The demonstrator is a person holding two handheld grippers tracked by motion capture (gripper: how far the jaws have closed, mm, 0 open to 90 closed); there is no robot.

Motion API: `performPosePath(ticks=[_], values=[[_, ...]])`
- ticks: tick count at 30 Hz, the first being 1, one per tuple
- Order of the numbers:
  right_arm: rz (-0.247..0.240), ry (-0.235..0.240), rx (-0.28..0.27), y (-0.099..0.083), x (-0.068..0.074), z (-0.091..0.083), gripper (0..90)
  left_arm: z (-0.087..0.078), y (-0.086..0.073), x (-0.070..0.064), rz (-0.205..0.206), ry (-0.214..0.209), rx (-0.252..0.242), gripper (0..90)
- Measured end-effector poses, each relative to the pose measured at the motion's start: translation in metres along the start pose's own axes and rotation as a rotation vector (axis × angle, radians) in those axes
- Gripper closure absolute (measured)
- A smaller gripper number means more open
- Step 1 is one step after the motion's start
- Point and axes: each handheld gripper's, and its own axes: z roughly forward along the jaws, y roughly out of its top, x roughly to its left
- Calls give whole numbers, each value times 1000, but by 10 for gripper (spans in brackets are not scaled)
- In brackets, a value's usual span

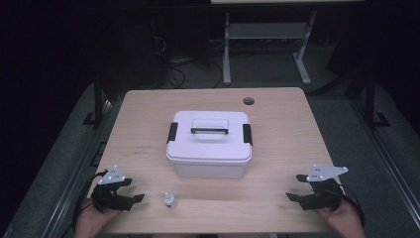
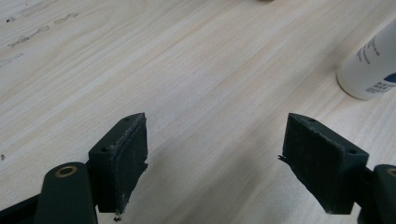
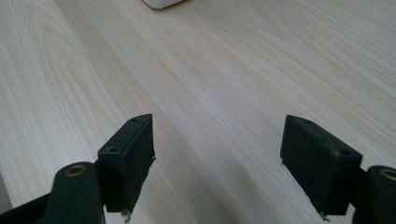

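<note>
1 box [image 1: 208, 144], 1 bottle [image 1: 169, 200], 2 grippers wide apart.

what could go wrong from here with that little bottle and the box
The small bottle stands upright near the table's front edge; a glancing touch from the open left gripper could tip it or roll it off. The white box has black latches on both ends; lifting its lid early might drag the whole box.

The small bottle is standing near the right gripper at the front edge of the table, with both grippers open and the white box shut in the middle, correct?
Not quite. The small bottle stands near the left gripper, not the right gripper; the high view shows it. The rest holds: both grippers are open and the white box sits shut mid-table.
</note>
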Motion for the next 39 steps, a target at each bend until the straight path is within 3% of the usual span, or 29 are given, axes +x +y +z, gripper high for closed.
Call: performPosePath(ticks=[16, 30, 39], values=[[-17, 11, 0, 10, -2, -13, 251, 2, 1, -1, 13, -16, 5, 221], [-72, 29, 20, 43, -7, -29, 253, 3, 2, -1, 17, -31, 8, 218], [-108, 50, 35, 65, -8, -31, 256, 3, 1, 0, 14, -33, 7, 217]])
